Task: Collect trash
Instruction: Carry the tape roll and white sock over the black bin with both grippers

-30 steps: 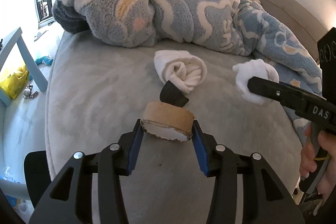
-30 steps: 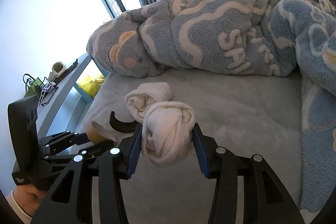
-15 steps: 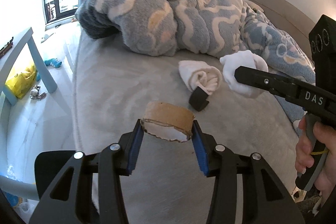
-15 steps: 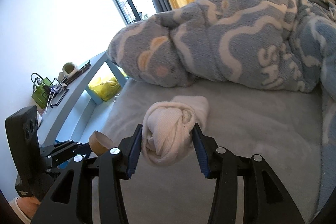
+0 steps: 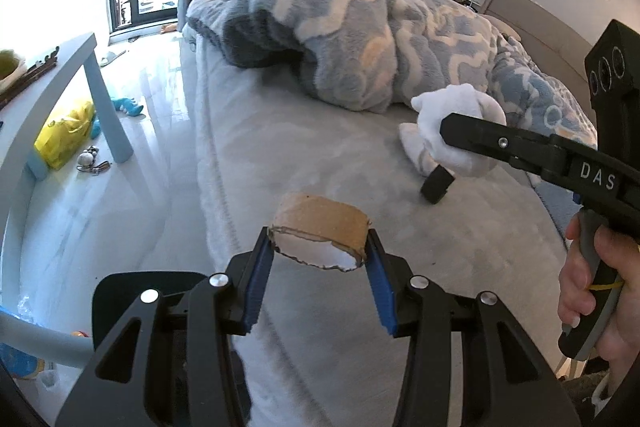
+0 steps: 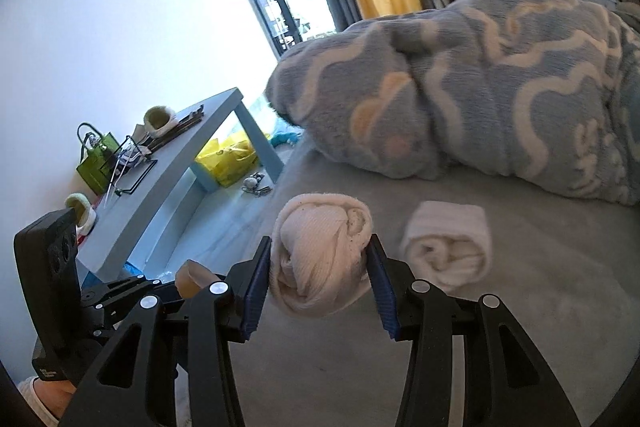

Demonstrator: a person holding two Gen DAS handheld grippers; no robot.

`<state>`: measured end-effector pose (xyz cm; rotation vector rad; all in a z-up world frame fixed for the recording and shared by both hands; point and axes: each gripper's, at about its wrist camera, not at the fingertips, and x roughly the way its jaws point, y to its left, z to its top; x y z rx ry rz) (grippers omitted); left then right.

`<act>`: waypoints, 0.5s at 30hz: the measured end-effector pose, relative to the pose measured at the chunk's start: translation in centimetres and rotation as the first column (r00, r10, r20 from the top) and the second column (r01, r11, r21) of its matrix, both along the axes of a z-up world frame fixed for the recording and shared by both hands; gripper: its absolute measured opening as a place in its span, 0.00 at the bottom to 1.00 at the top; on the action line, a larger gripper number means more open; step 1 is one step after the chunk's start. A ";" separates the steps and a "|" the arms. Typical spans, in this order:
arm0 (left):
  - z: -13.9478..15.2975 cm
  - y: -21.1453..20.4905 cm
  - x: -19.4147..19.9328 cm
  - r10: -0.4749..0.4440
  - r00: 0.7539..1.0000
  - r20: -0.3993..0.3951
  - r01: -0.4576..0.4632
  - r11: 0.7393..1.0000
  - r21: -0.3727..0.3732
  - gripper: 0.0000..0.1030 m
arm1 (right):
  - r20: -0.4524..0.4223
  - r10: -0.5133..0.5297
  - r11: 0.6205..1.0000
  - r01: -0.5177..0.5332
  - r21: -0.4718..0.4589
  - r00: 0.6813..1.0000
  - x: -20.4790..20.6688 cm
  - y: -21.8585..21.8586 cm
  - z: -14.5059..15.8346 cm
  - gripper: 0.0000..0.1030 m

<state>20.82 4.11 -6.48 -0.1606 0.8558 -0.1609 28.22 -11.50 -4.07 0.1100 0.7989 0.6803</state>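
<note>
Your left gripper is clamped on a cardboard roll at lower center, its long axis crossing between the pads. Your right gripper is closed around a rolled white cloth, lifted off the bed. A 2nd white roll lies just right of it, nearer your right hand, with a black ring at center right.

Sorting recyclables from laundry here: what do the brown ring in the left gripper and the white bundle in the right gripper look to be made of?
The brown ring looks like matte cardboard, its rim torn and ragged, white inside. The white bundle looks like ribbed knit cloth, soft and rolled up, perhaps a sock.
</note>
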 end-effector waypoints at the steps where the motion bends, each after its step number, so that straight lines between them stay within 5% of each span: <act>1: 0.0 0.3 -0.1 0.005 1.000 0.000 -0.005 1.000 0.001 0.47 | 0.000 0.006 1.000 -0.006 -0.001 1.000 -0.1 0.4 0.0 0.46; 15: -0.3 6.7 -2.0 0.099 0.995 -0.017 -0.099 0.995 0.020 0.47 | 0.009 0.115 0.993 -0.115 0.004 0.993 -1.1 7.4 0.7 0.46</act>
